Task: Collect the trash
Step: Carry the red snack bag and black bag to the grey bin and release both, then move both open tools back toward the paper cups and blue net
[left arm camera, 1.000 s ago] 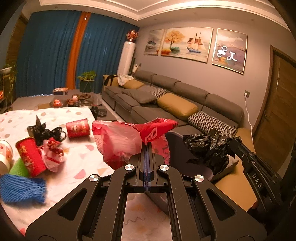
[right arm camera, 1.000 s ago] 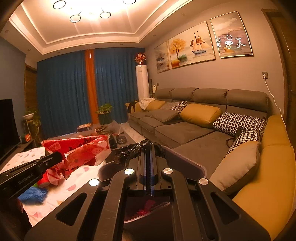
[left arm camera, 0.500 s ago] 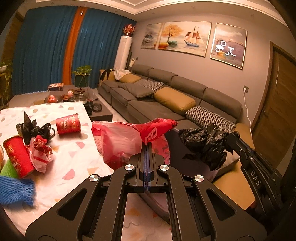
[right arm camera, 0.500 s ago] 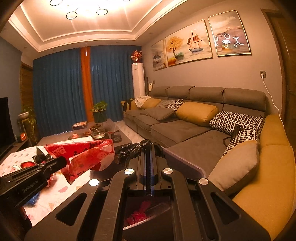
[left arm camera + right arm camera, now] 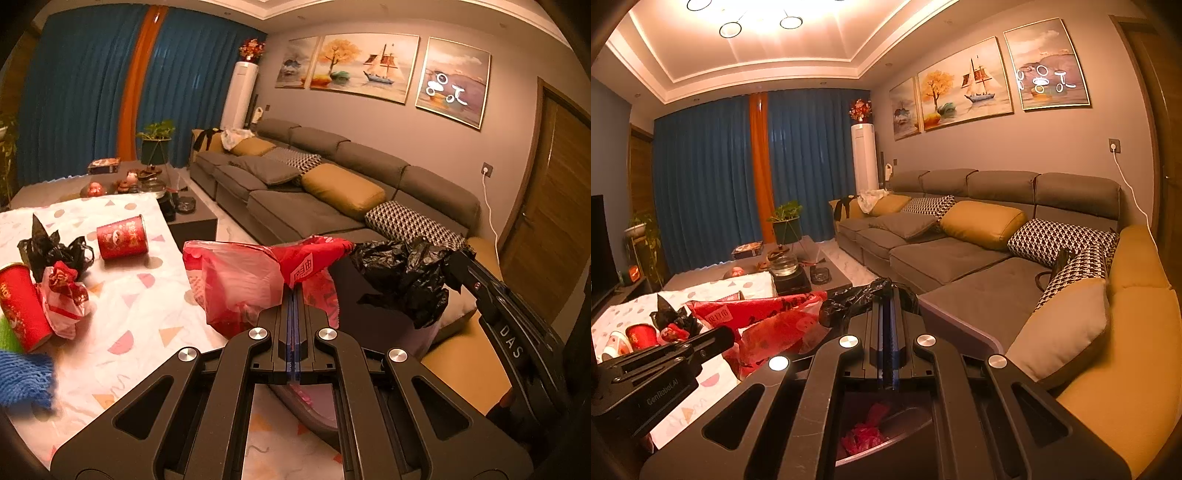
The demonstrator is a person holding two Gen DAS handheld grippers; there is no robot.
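My left gripper is shut on a crumpled red plastic bag, held just past the table's right edge over a dark, purple-rimmed trash bin. My right gripper is shut on a black plastic bag, also seen as the black plastic bag at the bin's right side in the left wrist view. Red scraps lie inside the bin. On the table remain a tipped red cup, an upright red cup, a black bag, a red-white wrapper and a blue net.
The table has a white patterned cloth. A long grey sofa with yellow and checked cushions runs along the right wall. A dark coffee table with a glass teapot stands beyond, before blue curtains.
The left gripper with the red bag has shifted slightly right and down, so the table items slid leftward in its view. The right gripper holds still with the black bag.
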